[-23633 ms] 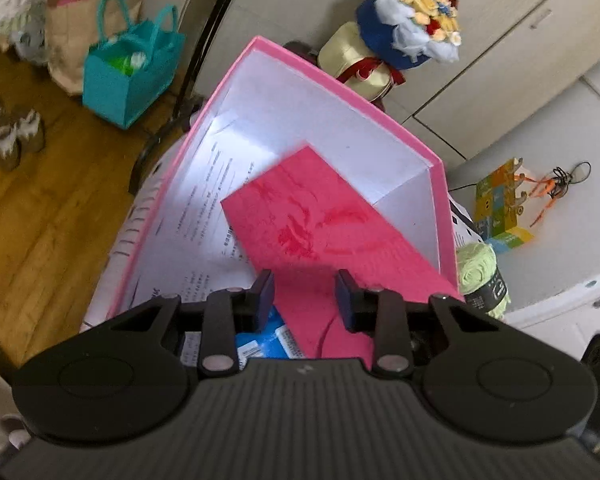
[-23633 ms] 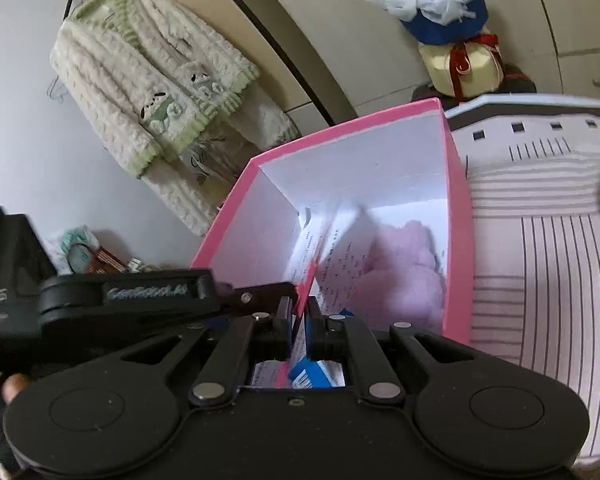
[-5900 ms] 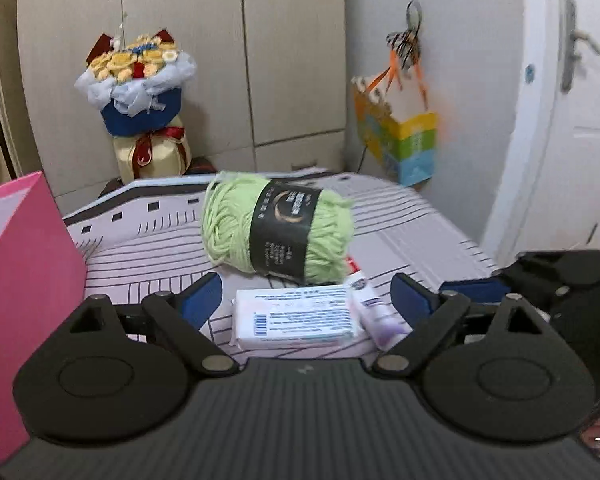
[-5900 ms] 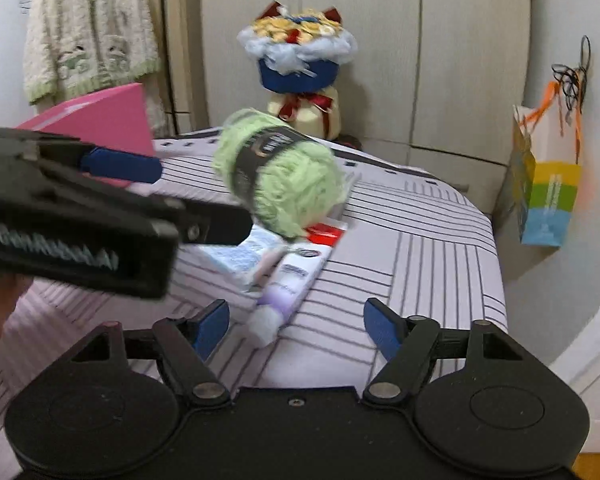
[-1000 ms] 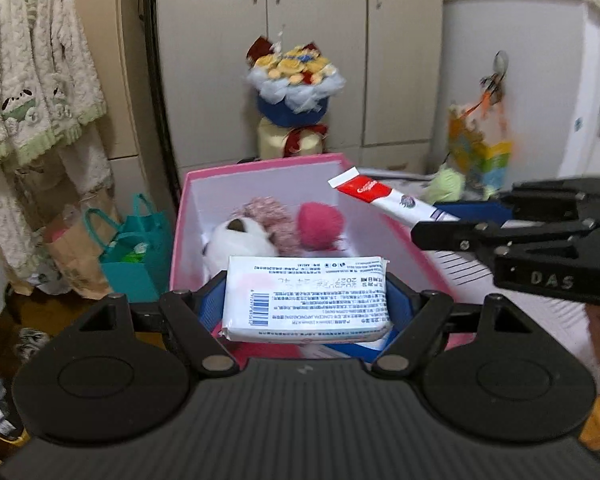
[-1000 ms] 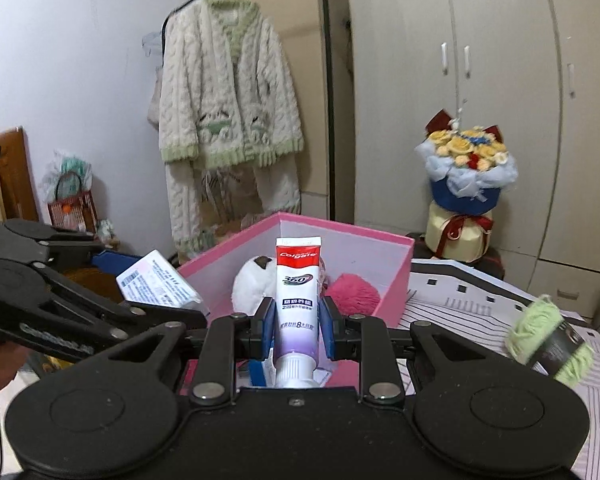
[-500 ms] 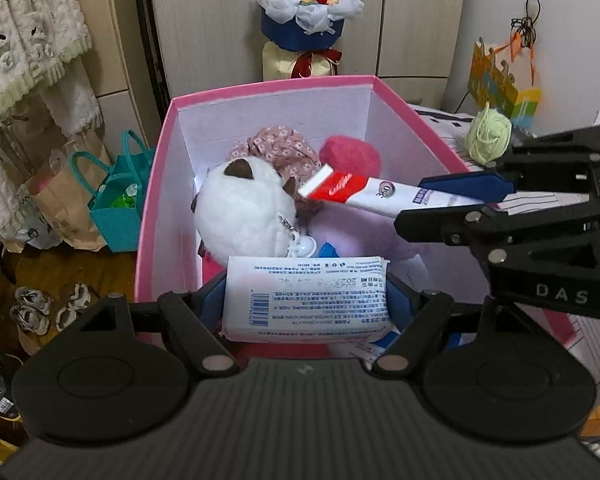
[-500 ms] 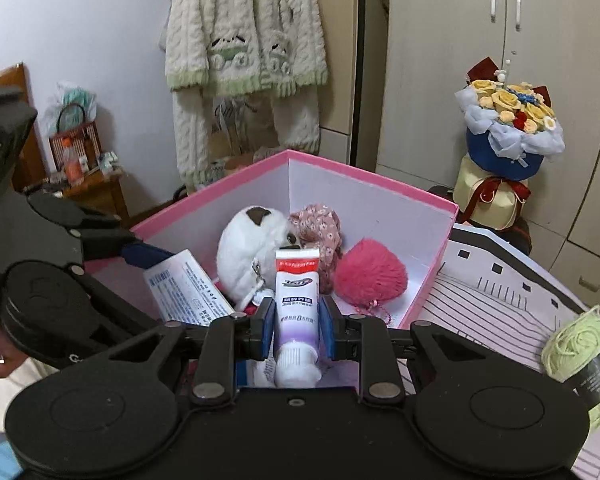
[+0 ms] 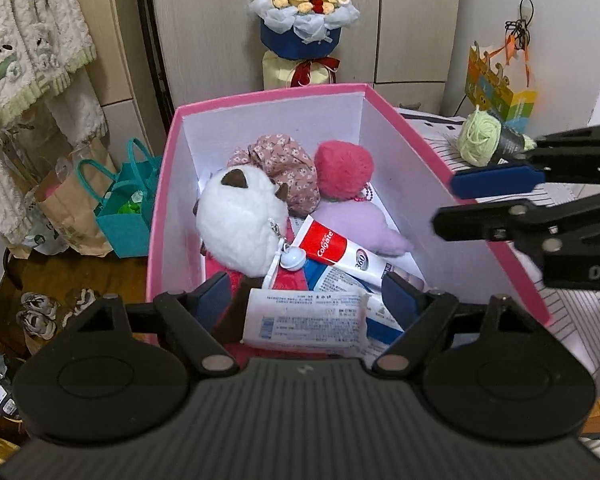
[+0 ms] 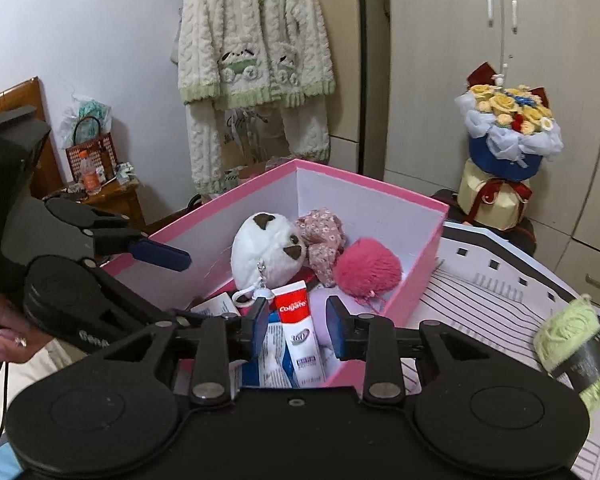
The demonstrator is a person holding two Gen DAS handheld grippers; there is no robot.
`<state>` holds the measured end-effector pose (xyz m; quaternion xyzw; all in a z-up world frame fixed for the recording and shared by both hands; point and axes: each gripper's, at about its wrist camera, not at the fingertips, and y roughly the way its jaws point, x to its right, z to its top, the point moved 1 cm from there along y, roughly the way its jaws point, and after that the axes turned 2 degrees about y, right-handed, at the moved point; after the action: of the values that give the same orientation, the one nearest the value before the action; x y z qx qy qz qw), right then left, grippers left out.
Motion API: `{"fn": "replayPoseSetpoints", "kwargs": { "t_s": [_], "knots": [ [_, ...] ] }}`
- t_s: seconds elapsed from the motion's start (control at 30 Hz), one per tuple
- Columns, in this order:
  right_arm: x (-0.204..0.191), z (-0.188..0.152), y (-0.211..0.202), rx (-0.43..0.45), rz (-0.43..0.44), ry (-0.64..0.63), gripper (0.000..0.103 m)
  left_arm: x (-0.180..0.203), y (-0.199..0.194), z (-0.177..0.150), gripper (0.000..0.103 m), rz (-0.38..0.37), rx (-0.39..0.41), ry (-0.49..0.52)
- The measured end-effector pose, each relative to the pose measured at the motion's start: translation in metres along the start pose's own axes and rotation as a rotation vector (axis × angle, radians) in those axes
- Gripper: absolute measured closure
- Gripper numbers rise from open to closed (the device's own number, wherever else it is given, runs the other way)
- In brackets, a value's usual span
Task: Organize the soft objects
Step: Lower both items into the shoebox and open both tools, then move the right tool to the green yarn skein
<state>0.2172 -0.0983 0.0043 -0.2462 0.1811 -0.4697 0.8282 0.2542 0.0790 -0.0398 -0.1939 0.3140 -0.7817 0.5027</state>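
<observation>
Both of my grippers hover over the pink box (image 9: 260, 96), and both have their jaws apart with nothing between them. Under my left gripper (image 9: 306, 300) the white tissue pack (image 9: 304, 320) lies flat in the near end of the box, free of the blue pads. Under my right gripper (image 10: 298, 318) the toothpaste tube (image 10: 296, 322) lies inside the box too, its red end pointing to the white plush toy (image 10: 270, 254). Behind them sit the flowered cloth bundle (image 9: 278, 164) and the pink fluffy ball (image 9: 344, 168), and a pale purple cushion (image 9: 356, 224) lies beneath the tube. One thing is not yet in the box: the green yarn ball (image 10: 572, 344), which rests on the striped cover (image 10: 480, 292) at my right, near the box but apart from it. I judge that it is light and soft and will squeeze easily, so a wide grip across the black paper band should hold it better than the loose threads. My left gripper points down into the box from its near end; my right one comes from the side, tilted a little downward, with the yarn just beside its right finger.
</observation>
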Motion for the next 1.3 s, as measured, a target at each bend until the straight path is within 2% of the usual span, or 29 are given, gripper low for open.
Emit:
{"fn": "replayPoseSetpoints", "kwargs": {
  "t_s": [0.27, 0.33, 0.53, 0.63, 0.9, 1.07, 1.2, 1.3],
  "knots": [
    [-0.005, -0.012, -0.045, 0.004, 0.012, 0.014, 0.054, 0.007, -0.045, -0.006, 0.020, -0.019, 0.034, 0.000],
    [-0.009, -0.016, -0.059, 0.007, 0.011, 0.008, 0.043, 0.011, -0.061, -0.009, 0.017, -0.032, 0.047, 0.002],
    [-0.017, -0.030, -0.100, 0.030, 0.007, 0.000, 0.027, 0.037, -0.108, -0.019, 0.010, -0.054, 0.123, 0.048],
    [-0.017, -0.039, -0.120, 0.040, -0.010, -0.006, 0.014, 0.054, -0.125, -0.023, 0.006, -0.074, 0.142, 0.085],
    [-0.002, -0.072, -0.168, 0.077, -0.056, 0.001, 0.009, 0.097, -0.139, -0.029, 0.000, -0.122, 0.150, 0.149],
    [0.020, -0.093, -0.187, 0.100, -0.114, 0.022, 0.008, 0.124, -0.126, -0.021, 0.000, -0.110, 0.140, 0.175],
    [0.038, -0.107, -0.198, 0.118, -0.155, 0.033, 0.008, 0.149, -0.112, -0.009, 0.000, -0.049, 0.143, 0.192],
    [0.052, -0.114, -0.203, 0.134, -0.177, 0.034, 0.007, 0.164, -0.100, -0.002, 0.000, -0.074, 0.135, 0.211]
  ]
}}
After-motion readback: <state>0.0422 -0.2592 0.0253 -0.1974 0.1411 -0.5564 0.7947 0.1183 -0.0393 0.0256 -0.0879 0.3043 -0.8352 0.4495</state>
